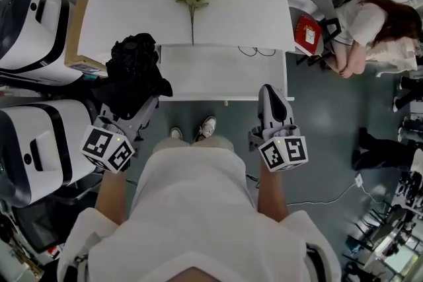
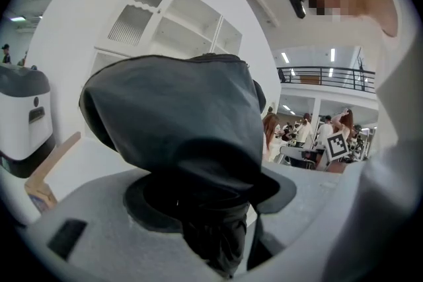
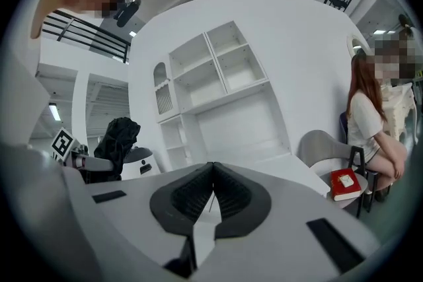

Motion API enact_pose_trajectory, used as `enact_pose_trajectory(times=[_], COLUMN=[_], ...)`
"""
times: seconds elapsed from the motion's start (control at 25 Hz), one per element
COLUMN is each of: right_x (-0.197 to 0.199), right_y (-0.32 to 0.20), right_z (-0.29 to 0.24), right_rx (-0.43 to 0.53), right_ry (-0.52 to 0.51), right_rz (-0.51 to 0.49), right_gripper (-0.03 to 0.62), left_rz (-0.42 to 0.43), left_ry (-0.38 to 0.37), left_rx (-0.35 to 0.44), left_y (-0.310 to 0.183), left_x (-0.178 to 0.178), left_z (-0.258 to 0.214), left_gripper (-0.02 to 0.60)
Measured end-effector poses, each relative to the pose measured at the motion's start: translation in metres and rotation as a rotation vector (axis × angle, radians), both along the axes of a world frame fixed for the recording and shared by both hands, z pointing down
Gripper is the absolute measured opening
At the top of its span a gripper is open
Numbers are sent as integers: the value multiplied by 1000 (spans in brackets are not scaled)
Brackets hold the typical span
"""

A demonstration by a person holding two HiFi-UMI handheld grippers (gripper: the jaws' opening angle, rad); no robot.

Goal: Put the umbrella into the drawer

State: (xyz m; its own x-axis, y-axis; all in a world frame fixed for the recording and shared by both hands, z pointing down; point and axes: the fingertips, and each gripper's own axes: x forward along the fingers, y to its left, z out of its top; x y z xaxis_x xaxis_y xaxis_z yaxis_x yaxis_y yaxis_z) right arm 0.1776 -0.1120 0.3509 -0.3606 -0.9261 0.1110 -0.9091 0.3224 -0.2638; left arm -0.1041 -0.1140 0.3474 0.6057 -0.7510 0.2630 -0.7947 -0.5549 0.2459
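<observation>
Ahead of you, the counter has its drawer apparently pulled out. The umbrella is not in it yet: your left claw grips it, bunched, just left of the drawer. Your right claw is clenched on nothing.

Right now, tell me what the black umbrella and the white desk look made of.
Umbrella: soft matte black fabric, likely synthetic; it bunches in loose creased folds. Desk: smooth white board, perhaps painted or laminated; flat, even top with low sheen.
</observation>
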Motion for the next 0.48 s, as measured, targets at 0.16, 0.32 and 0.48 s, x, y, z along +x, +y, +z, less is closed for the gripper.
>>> enact_pose_trajectory(times=[0.16,0.32,0.48], right_x=[-3,-16,-27], right_y=[-8,-9,-7], right_z=[16,27,35], right_rx=[-31,-62,-88], right_ry=[-2,0,19], right_rz=[-38,-82,-112], right_gripper=[2,2,2], left_rz=[-10,3,10], left_ry=[-12,-37,-37], left_rx=[-35,-40,-64], left_y=[-1,-3,-5], left_x=[8,10,6], left_z=[16,23,38], left_gripper=[284,284,284])
